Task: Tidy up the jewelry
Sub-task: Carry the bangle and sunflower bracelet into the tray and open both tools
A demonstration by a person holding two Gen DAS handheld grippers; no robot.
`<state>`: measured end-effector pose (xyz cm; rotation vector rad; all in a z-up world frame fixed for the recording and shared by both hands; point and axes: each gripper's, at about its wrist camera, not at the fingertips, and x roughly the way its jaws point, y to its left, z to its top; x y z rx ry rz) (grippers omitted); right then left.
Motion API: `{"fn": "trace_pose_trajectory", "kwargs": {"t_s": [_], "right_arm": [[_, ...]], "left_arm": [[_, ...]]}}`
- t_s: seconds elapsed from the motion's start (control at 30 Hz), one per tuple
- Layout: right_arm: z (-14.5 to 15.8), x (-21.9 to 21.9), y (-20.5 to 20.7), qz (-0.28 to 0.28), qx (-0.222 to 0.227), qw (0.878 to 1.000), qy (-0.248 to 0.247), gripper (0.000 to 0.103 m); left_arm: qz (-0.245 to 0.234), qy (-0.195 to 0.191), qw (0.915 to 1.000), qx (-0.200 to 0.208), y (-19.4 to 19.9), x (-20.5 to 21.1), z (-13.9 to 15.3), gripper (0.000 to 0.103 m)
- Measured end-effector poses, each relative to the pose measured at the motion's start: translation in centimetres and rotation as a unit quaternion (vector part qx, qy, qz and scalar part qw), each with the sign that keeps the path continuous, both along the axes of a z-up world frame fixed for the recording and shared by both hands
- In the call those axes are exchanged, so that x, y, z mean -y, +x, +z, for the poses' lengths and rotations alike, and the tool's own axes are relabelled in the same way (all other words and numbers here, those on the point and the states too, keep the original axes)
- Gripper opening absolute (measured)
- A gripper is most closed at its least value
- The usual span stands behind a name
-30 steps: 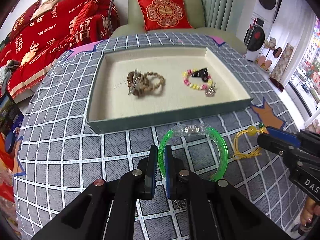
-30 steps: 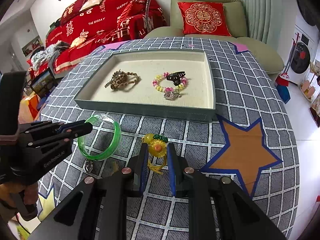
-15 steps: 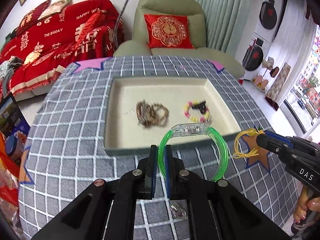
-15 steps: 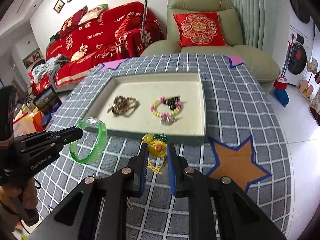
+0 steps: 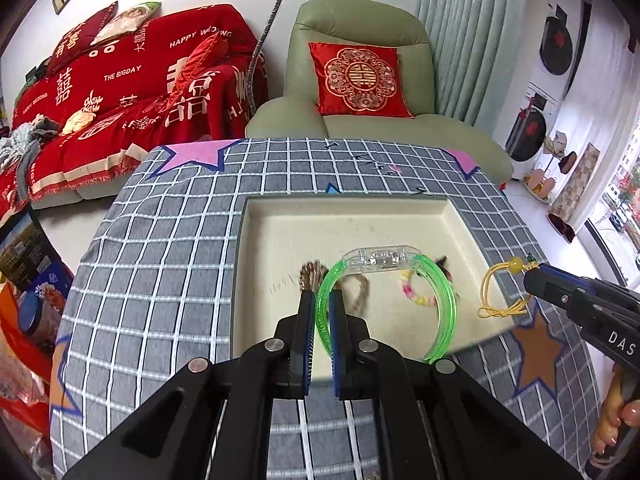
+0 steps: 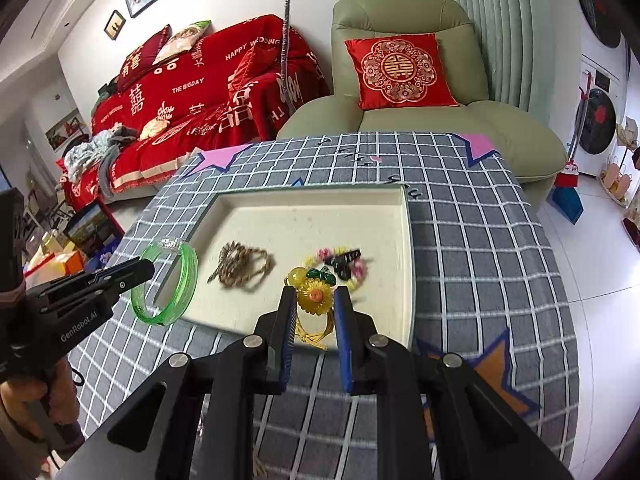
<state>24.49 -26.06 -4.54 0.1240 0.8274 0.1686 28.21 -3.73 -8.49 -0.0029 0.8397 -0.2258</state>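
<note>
The green bangle (image 5: 442, 312), a translucent ring with a clear plastic block at its top, was clamped by its band between the nearly closed jaws of the left gripper (image 5: 323, 300) and hung clear of the table, in front of the tray (image 5: 360, 206) as that camera saw it. In the right wrist view the same bangle (image 6: 176, 284) sat at the tray's left edge, out over the cloth. The right gripper (image 6: 316, 296) was closed on a yellow flower charm (image 6: 315, 297); the pads pressed its sides, a yellow bead and small green leaves sat just above it, and a yellow cord loop hung below, over the tray's near rim. From the left wrist view the cord (image 5: 494, 292) dangled from the right gripper's tip at the tray's right side. Inside the tray, on its cream lining, lay a brown beaded bracelet (image 6: 240, 266) to the left and a pastel bead bracelet (image 6: 358, 270) to the right with a black hair clip (image 6: 342, 258) on it; all three were motion-blurred. The tray rested on a grey checked tablecloth (image 6: 480, 240) with star patches. Beyond the table stood a green armchair (image 6: 400, 12) with a red cushion (image 6: 400, 70) and a sofa under a red cover (image 6: 192, 92). A hand (image 6: 24, 396) gripped the left gripper's handle.
</note>
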Motion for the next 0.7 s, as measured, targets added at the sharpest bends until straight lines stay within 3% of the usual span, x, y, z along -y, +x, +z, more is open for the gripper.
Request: {"fn": "trace_pose_trajectory", "kwargs": {"t_s": [0.37, 0.7], "right_arm": [[-4.5, 0.4, 6.6, -0.03, -0.034, 0.998, 0.042, 0.02], [-7.6, 0.3, 8.0, -0.028, -0.062, 0.997, 0.042, 0.02]], "left_arm": [[-0.004, 0.053, 0.9986, -0.009, 4.2, 2.1, -4.0, 0.018], [-0.007, 0.093, 0.9956, -0.009, 4.8, 3.2, -6.2, 0.019]]}}
